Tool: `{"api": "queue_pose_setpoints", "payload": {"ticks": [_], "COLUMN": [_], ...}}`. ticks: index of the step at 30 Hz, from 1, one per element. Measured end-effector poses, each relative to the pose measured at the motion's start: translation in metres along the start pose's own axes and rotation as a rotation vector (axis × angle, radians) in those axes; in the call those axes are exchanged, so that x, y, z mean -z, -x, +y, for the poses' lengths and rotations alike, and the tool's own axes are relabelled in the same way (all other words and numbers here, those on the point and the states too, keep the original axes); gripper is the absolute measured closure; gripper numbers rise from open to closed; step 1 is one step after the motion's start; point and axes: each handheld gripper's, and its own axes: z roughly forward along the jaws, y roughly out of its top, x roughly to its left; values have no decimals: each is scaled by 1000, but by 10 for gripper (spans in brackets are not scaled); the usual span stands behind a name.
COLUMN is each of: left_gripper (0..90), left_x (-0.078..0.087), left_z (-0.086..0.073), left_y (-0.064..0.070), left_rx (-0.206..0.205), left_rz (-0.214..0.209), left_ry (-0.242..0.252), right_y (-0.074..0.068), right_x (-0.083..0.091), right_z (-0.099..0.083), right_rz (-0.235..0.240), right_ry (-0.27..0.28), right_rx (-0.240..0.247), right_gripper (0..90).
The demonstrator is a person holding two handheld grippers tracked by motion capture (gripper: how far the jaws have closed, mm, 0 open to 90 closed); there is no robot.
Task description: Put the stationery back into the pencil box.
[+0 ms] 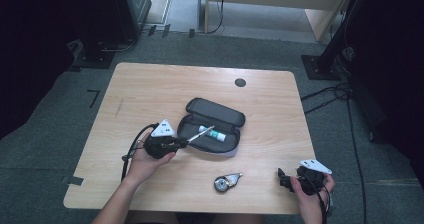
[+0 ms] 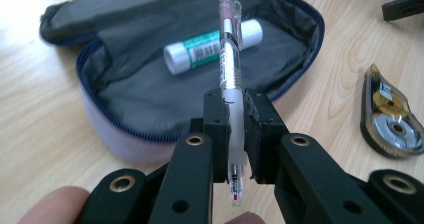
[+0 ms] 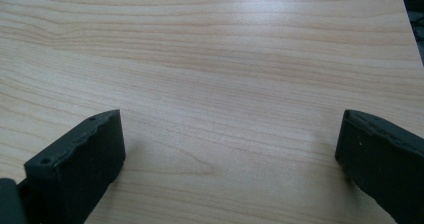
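Observation:
A dark pencil case (image 1: 212, 126) lies unzipped and open at the table's middle, with a white and green glue stick (image 1: 214, 133) inside it. My left gripper (image 1: 182, 142) is shut on a clear pen (image 1: 201, 134), which points out over the case's open half. In the left gripper view the pen (image 2: 230, 59) stands upright between the jaws, its far end above the glue stick (image 2: 210, 49) in the case (image 2: 150, 89). My right gripper (image 1: 282, 179) rests low at the front right, open over bare wood (image 3: 225, 84).
A correction tape dispenser (image 1: 226, 181) lies near the front edge between the two hands; it also lies right of the case in the left gripper view (image 2: 392, 116). A round cable hole (image 1: 240, 82) sits at the table's far side. Cables and stands ring the table.

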Motion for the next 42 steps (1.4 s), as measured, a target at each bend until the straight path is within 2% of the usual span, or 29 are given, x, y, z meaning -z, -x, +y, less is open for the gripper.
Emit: {"api": "queue_pose_setpoints", "payload": {"ticks": [5, 9, 15, 18, 23, 26, 31, 34, 38, 42], "left_gripper": [821, 821, 820, 818, 807, 788, 755, 726, 652, 584], "left_x": [-14, -25, -39, -42, -47, -47, -47, -45, -45, -40], "left_z": [14, 23, 29, 29, 26, 25, 25, 26, 27, 25], "left_y": [-6, -11, -18, -20, -25, -26, -25, -24, -21, -22], "left_rx": [-21, -20, -26, -27, 0, 12, 14, 18, 18, 51], "left_rz": [-18, -38, -54, -27, -6, 13, 40, 42, 68, 63], "left_ry": [-25, -39, -79, -94, -134, -141, -132, -119, -111, -88], "right_y": [0, 0, 0, 0, 0, 0, 0, 0, 0, 0], "right_x": [0, 0, 0, 0, 0, 0, 0, 0, 0, 0], "right_z": [0, 0, 0, 0, 0, 0, 0, 0, 0, 0], "right_rz": [0, 0, 0, 0, 0, 0, 0, 0, 0, 0], "right_ry": [0, 0, 0, 0, 0, 0, 0, 0, 0, 0], "right_rx": [0, 0, 0, 0, 0, 0, 0, 0, 0, 0], "right_gripper": [0, 0, 0, 0, 0, 0, 0, 0, 0, 0]}}
